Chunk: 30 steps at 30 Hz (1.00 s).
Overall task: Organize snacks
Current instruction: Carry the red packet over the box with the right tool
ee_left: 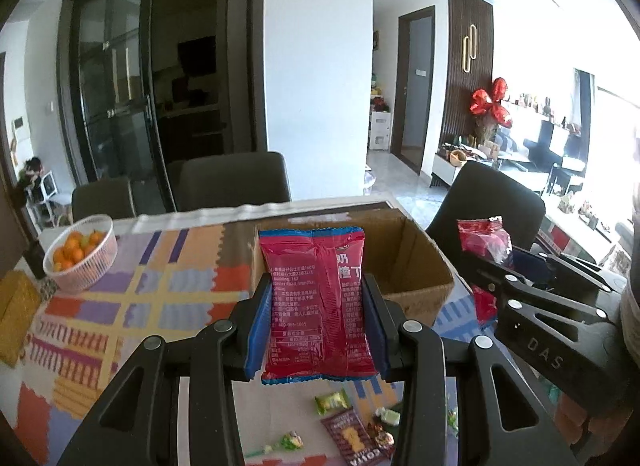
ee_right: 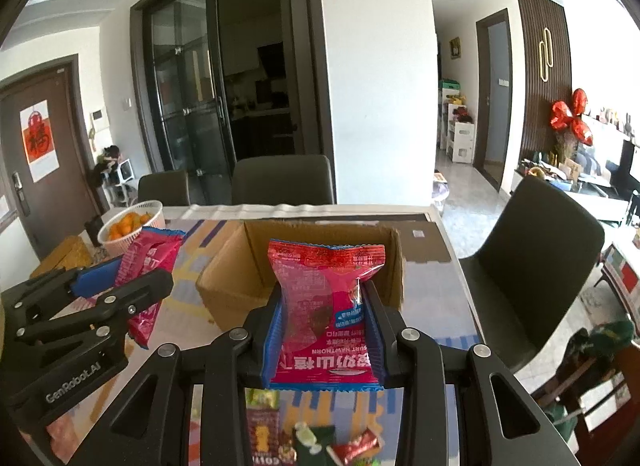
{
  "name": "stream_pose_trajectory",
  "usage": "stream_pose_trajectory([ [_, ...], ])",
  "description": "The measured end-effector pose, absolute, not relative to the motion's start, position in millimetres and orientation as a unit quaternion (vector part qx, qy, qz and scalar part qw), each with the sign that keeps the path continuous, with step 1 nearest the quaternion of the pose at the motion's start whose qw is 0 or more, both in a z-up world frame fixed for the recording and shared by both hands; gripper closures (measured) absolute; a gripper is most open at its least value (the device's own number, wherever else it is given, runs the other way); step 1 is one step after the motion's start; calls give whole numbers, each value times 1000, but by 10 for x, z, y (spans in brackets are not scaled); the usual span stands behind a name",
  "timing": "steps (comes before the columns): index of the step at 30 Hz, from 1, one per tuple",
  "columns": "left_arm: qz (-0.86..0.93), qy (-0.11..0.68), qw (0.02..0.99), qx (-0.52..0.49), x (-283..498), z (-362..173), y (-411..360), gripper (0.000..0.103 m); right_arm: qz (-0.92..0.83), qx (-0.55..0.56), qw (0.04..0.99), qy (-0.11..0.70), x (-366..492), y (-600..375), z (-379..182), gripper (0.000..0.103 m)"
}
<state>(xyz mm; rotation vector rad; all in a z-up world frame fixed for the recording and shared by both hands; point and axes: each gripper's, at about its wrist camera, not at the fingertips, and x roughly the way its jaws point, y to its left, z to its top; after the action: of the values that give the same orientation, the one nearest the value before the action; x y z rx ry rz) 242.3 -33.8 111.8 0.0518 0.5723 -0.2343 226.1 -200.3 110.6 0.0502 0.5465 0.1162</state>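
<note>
left pack (ee_left: 318,302): red snack bag clamped in left gripper (ee_left: 318,330), held up just before the box (ee_left: 416,262)
right pack (ee_right: 326,314): same kind, pinched in right gripper (ee_right: 324,330), also just short of the box
box: open cardboard, inside looks empty as far as visible; floor hidden
progress: early, nothing seen in the box, both packs not yet dropped
left over: small sweets (ee_left: 360,422) on mat (ee_left: 120,306) below the grippers, nearer than the box
unclear: sweets blurred, partly cut off
beyond: orange basket (ee_left: 80,254) left of the box
</note>
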Motion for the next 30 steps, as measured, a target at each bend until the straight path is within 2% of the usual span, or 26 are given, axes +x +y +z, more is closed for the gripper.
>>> stream_pose_trajectory([
  [15, -127, 324, 937, 17, 3211, 1069, -383, 62, 73, 15, 944, 320, 3075, -2047, 1173, 66],
  [30, -124, 369, 921, 14, 3671, 703, -390, 61, 70, 3, 927, 368, 3476, -2033, 859, 66],
])
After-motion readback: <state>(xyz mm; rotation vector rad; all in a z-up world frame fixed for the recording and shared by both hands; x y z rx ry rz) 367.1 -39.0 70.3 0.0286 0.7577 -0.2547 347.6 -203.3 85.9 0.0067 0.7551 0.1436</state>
